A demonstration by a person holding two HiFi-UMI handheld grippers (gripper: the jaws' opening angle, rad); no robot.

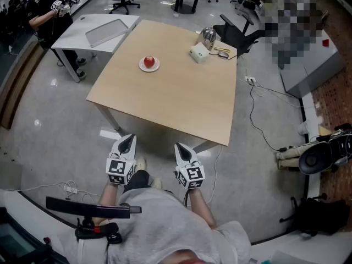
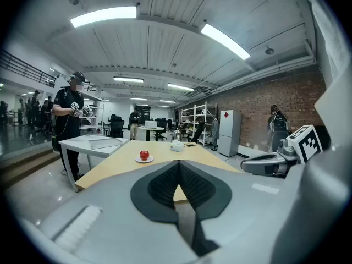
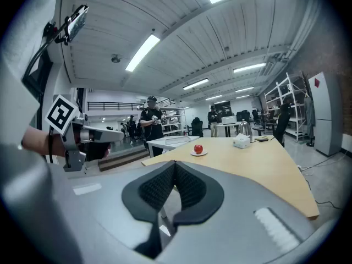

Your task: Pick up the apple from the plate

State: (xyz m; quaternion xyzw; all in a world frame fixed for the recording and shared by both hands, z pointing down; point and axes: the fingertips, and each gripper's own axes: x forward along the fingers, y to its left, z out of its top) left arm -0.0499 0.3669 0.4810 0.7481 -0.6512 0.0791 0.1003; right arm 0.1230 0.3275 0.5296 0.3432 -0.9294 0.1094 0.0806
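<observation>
A red apple (image 1: pixel 149 61) sits on a small white plate (image 1: pixel 149 66) on the far left part of a light wooden table (image 1: pixel 170 87). It shows small and distant as the apple (image 2: pixel 144 155) in the left gripper view and the apple (image 3: pixel 198 148) in the right gripper view. My left gripper (image 1: pixel 128 138) and right gripper (image 1: pixel 179 147) hang side by side off the table's near edge, well short of the plate. Both are shut with nothing between the pads. The left gripper (image 2: pixel 179 163) and the right gripper (image 3: pixel 174 164) each show their jaws meeting at the tip.
A white tissue box (image 1: pixel 199 53), a metal kettle (image 1: pixel 208 36) and small items lie at the table's far right. A white table (image 1: pixel 96 33) stands left of it, with a person (image 1: pixel 47 12) beside it. A black chair (image 1: pixel 237 34) and floor cables (image 1: pixel 258 114) lie to the right.
</observation>
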